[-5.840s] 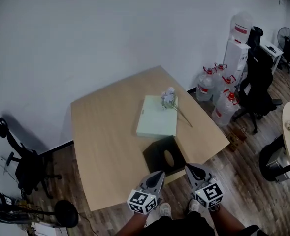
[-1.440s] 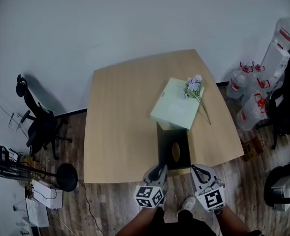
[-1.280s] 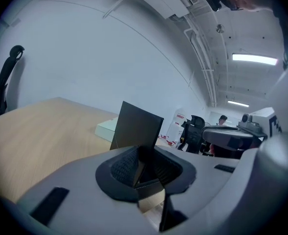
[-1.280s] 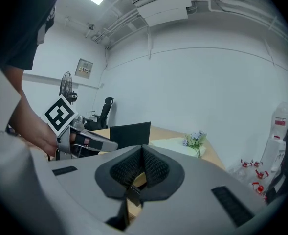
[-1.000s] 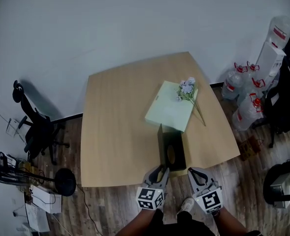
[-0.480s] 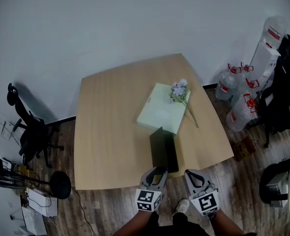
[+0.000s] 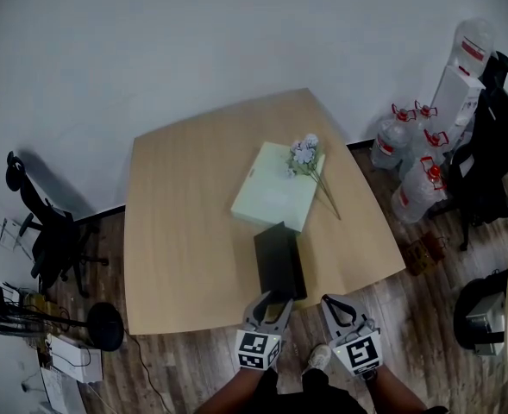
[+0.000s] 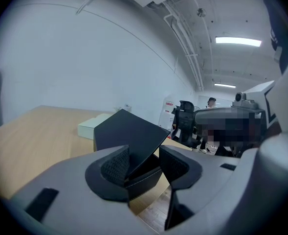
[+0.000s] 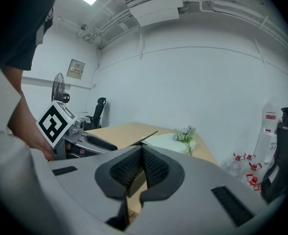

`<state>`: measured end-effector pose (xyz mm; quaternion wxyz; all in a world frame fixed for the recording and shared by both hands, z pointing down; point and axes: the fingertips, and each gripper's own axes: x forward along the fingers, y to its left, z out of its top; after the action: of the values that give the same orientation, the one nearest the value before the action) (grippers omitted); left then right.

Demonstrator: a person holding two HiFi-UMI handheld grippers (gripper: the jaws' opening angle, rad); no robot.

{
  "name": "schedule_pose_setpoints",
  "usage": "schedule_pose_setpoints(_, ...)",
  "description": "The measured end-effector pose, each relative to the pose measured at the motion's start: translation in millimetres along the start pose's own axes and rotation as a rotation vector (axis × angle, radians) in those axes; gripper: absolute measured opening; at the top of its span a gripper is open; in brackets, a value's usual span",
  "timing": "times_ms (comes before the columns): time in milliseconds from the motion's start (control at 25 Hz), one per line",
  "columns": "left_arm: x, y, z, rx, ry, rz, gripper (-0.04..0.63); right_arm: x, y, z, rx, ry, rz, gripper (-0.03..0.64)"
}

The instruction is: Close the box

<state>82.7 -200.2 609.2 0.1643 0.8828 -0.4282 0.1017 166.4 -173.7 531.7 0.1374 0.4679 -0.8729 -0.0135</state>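
The black box [image 7: 279, 261] lies near the front edge of the wooden table [image 7: 185, 222]. Its lid [image 8: 129, 133] leans low over it, tilted and a little ajar. My left gripper [image 7: 271, 303] is at the box's near end. In the left gripper view that gripper [image 8: 144, 160] is open, its jaws have just been opening, and the lid's lower edge runs between the pads without being pressed. My right gripper [image 7: 333, 304] hangs off the table's front edge, right of the box. Seen in its own view, it [image 9: 142, 163] is shut on nothing.
A pale green flat box [image 7: 271, 198] lies just beyond the black box with a sprig of flowers [image 7: 304, 155] on its far corner. Water bottles [image 7: 404, 158] and a black chair [image 7: 486, 145] stand right of the table, another office chair [image 7: 42, 231] left.
The lid has swung down from upright to low over the box. My left jaws have spread apart and no longer pinch it. The right gripper has stayed put.
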Motion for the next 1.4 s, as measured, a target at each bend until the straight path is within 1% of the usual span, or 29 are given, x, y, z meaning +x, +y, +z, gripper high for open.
schedule_pose_setpoints(80, 1, -5, -2, -0.011, 0.005, -0.028, 0.219, 0, -1, 1, 0.005, 0.005, -0.003, 0.012)
schedule_pose_setpoints(280, 0, -11, 4, -0.041, -0.013, -0.056, 0.207, 4, -1, 3, 0.002, -0.015, 0.000, 0.012)
schedule_pose_setpoints(640, -15, -4, 43, 0.000, -0.083, -0.040, 0.190, 10, 1, 17, 0.015, -0.045, 0.018, 0.012)
schedule_pose_setpoints(840, -26, 1, 57, 0.029, -0.108, -0.013, 0.181, 12, 2, 23, 0.006, -0.057, 0.032, 0.012)
schedule_pose_setpoints(1040, -41, 10, 71, 0.075, -0.136, 0.042, 0.133, 12, 4, 33, 0.005, -0.091, 0.041, 0.012)
schedule_pose_setpoints(1120, -47, 13, 75, 0.083, -0.147, 0.057, 0.116, 11, 4, 36, 0.009, -0.099, 0.039, 0.012)
schedule_pose_setpoints(1200, -54, 18, 79, 0.074, -0.161, 0.080, 0.088, 11, 5, 39, 0.004, -0.101, 0.038, 0.012)
schedule_pose_setpoints(1240, -57, 21, 81, 0.066, -0.168, 0.093, 0.051, 10, 7, 39, 0.003, -0.102, 0.039, 0.012)
schedule_pose_setpoints(1280, -60, 24, 82, 0.060, -0.173, 0.104, 0.027, 10, 9, 40, 0.002, -0.104, 0.042, 0.012)
schedule_pose_setpoints(1400, -65, 26, 83, 0.057, -0.171, 0.112, 0.011, 8, 16, 40, -0.030, -0.096, 0.053, 0.012)
